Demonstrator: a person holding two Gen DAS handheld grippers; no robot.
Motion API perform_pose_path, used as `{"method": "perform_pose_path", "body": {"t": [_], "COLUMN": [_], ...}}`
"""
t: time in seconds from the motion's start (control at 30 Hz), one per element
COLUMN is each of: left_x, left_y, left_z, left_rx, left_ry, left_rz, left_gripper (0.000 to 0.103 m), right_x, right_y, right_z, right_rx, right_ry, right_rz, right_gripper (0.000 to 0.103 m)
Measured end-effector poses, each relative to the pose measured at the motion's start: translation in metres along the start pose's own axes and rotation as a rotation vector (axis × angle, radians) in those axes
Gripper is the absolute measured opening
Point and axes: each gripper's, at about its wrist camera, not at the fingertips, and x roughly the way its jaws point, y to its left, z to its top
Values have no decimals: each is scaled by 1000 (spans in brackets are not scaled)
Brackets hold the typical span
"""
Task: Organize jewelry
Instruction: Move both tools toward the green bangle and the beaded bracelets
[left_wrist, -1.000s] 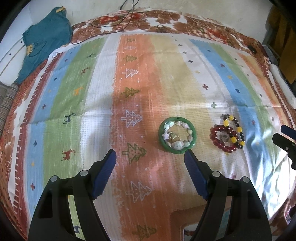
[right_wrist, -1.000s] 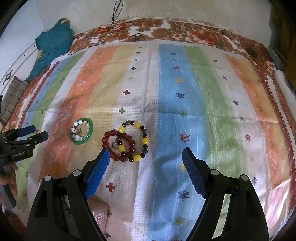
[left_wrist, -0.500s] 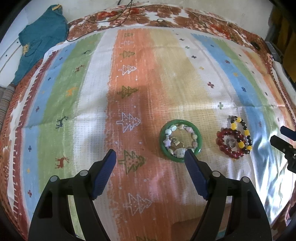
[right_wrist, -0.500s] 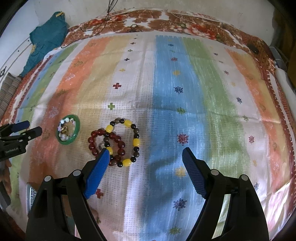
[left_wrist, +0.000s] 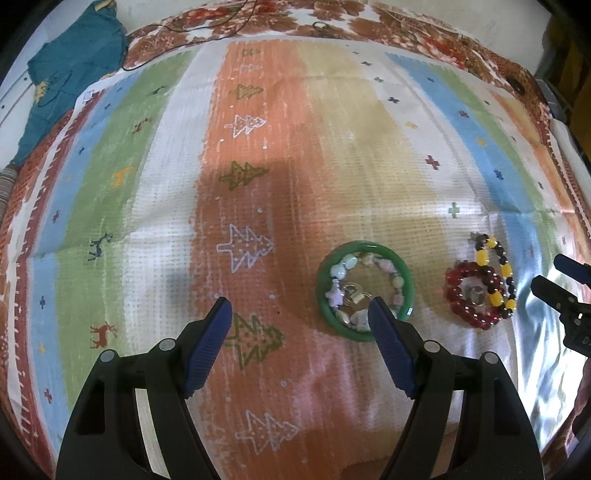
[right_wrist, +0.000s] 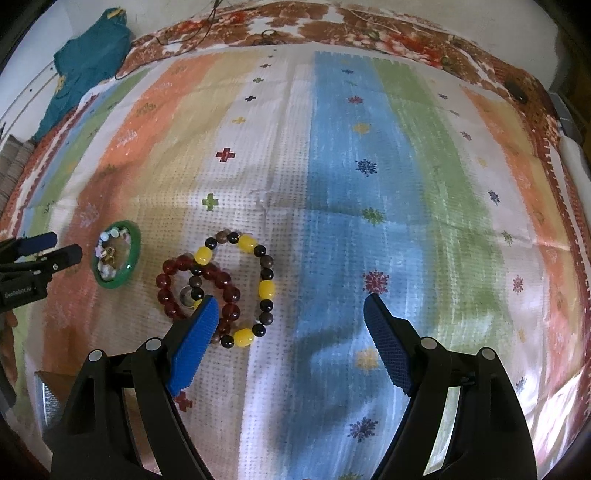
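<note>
Your left gripper (left_wrist: 299, 314) has its jaws spread wide with nothing between them, above a striped cloth (left_wrist: 258, 155). The green bangle (left_wrist: 364, 291) lies at about 3 o'clock from that gap; a pale bead bracelet (left_wrist: 343, 273) sits inside it, and your right fingertip overlaps its near rim in view; contact cannot be told.

Your right gripper (right_wrist: 290, 314) is likewise spread wide and empty. The red bead bracelet (right_wrist: 173, 277) and the yellow-and-black bead bracelet (right_wrist: 258, 269) lie overlapping at 9 to 10 o'clock from its gap, partly behind your left fingertip. A teal garment (right_wrist: 88, 62) lies at 11 o'clock, well apart.
</note>
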Motion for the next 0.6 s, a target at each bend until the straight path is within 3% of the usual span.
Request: {"method": "perform_pose_path", "body": {"t": [0.43,0.6], "left_x": [28,33], "left_y": [6,8], "left_z": [3,3], "left_rx": [3,1], "left_ry": [47,54], "left_rz": [70,59], "left_gripper": [76,80], "right_x": [24,32], "right_y": [-4,-5], "right_z": [4,5], "right_rx": [-7,3], "right_ry": [44,60], "right_rz": [-7,4], "right_gripper": [81,81]}}
